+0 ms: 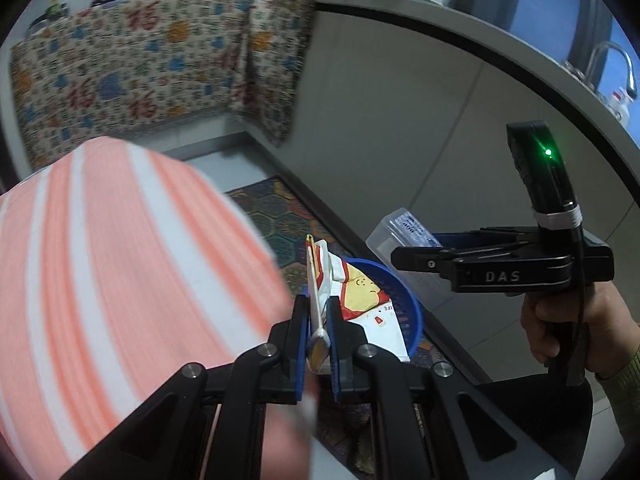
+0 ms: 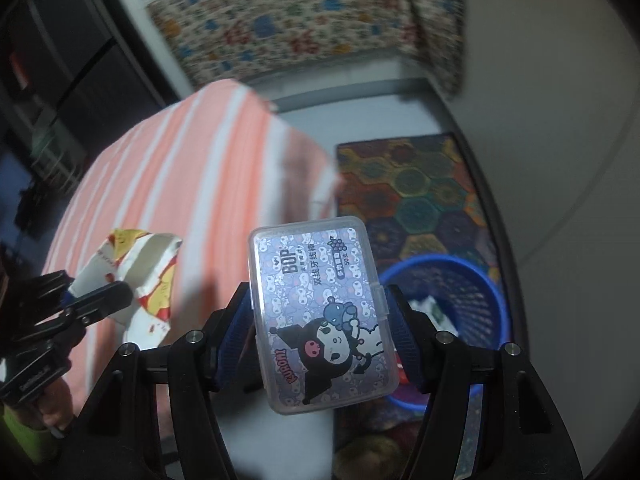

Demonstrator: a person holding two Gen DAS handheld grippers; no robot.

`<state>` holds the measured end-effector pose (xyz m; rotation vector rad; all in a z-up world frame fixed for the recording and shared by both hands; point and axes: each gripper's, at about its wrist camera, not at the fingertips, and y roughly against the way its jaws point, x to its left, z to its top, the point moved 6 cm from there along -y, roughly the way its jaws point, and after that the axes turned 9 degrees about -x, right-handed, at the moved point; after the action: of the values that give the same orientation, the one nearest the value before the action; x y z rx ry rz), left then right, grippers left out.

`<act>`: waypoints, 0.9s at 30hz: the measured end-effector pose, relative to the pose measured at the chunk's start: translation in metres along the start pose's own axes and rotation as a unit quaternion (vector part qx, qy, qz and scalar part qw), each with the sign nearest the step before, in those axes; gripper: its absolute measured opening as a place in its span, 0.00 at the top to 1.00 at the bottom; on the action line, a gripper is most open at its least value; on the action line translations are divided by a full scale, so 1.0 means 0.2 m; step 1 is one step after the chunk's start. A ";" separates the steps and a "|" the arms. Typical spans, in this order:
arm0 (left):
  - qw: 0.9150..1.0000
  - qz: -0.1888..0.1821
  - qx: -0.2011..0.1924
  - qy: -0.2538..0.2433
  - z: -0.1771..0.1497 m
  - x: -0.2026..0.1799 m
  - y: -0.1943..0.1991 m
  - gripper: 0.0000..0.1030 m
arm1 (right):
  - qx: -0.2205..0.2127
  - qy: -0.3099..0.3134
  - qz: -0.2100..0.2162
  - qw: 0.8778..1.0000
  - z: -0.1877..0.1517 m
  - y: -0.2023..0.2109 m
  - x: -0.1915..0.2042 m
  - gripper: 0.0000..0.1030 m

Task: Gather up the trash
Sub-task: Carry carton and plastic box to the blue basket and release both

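Note:
My left gripper (image 1: 318,320) is shut on a crumpled white, yellow and red snack wrapper (image 1: 360,292), held edge-on above a blue mesh bin (image 1: 412,312) on the floor. The same wrapper (image 2: 136,280) shows at the left of the right wrist view in the left gripper (image 2: 100,300). My right gripper (image 2: 320,320) is shut on a clear plastic floss-pick box (image 2: 320,312) with a cartoon label, its blue pads pressing both long sides. That box (image 1: 404,236) and the right gripper (image 1: 416,258) appear at right in the left wrist view, beside the bin. The blue bin (image 2: 476,300) holds some scraps.
A table with a pink and white striped cloth (image 2: 180,184) stands left of the bin. A hexagon-patterned mat (image 2: 420,188) covers the floor under the bin. Grey cabinet fronts (image 1: 400,120) run along the right, below a counter with a tap (image 1: 612,64). A floral cloth (image 1: 140,72) hangs at the back.

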<state>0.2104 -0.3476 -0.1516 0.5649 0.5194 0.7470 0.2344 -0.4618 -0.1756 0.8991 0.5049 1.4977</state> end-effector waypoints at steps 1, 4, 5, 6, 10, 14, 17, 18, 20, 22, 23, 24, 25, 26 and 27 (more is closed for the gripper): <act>1.000 -0.005 0.005 -0.003 0.00 -0.05 -0.05 0.91 | 0.001 -0.009 -0.007 1.000 -0.01 0.00 -0.07 0.35; 0.999 -0.018 0.023 -0.013 0.01 -0.18 -0.23 0.91 | 0.004 -0.041 -0.024 0.999 -0.05 0.01 -0.28 0.35; 0.999 -0.023 0.028 -0.016 0.01 -0.22 -0.29 0.91 | 0.006 -0.055 -0.027 0.998 -0.06 0.00 -0.35 0.35; 0.999 -0.028 0.033 -0.019 0.01 -0.26 -0.34 0.91 | 0.009 -0.067 -0.029 0.997 -0.07 -0.01 -0.41 0.35; 0.998 -0.033 0.053 -0.033 -0.01 -0.35 -0.56 0.91 | 0.021 -0.107 -0.029 0.994 -0.13 -0.07 -0.59 0.35; 0.996 -0.030 0.074 -0.036 -0.05 -0.37 -0.75 0.91 | 0.032 -0.143 -0.028 0.989 -0.17 -0.14 -0.74 0.35; 0.995 -0.027 0.085 -0.042 -0.09 -0.39 -0.84 0.90 | 0.037 -0.158 -0.025 0.986 -0.20 -0.19 -0.80 0.35; 0.995 -0.025 0.089 -0.046 -0.10 -0.38 -0.87 0.89 | 0.037 -0.163 -0.023 0.986 -0.21 -0.20 -0.82 0.35; 0.994 -0.018 0.094 -0.051 -0.14 -0.40 -0.91 0.88 | 0.037 -0.177 -0.014 0.983 -0.21 -0.24 -0.86 0.33; 0.993 -0.014 0.103 -0.055 -0.15 -0.39 -0.97 0.84 | 0.035 -0.195 -0.007 0.980 -0.23 -0.27 -0.91 0.31; 0.992 -0.016 0.108 -0.056 -0.16 -0.40 -0.99 0.81 | 0.032 -0.206 -0.004 0.978 -0.24 -0.29 -0.93 0.25; 0.992 -0.019 0.111 -0.056 -0.16 -0.40 -1.01 0.80 | 0.029 -0.215 -0.004 0.976 -0.24 -0.28 -0.95 0.24; 0.992 -0.022 0.111 -0.059 -0.15 -0.40 -1.02 0.78 | 0.026 -0.223 -0.003 0.974 -0.24 -0.28 -0.96 0.24; 0.992 -0.023 0.106 -0.065 -0.15 -0.41 -1.02 0.76 | 0.020 -0.231 -0.001 0.973 -0.25 -0.27 -0.98 0.22; 0.992 -0.022 0.101 -0.071 -0.14 -0.43 -1.01 0.73 | 0.015 -0.236 -0.003 0.972 -0.24 -0.26 -0.98 0.20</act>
<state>0.2364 -0.5242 -0.2814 0.7864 0.4765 0.6105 0.2187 -0.6351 -0.2911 1.2315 0.1801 1.2162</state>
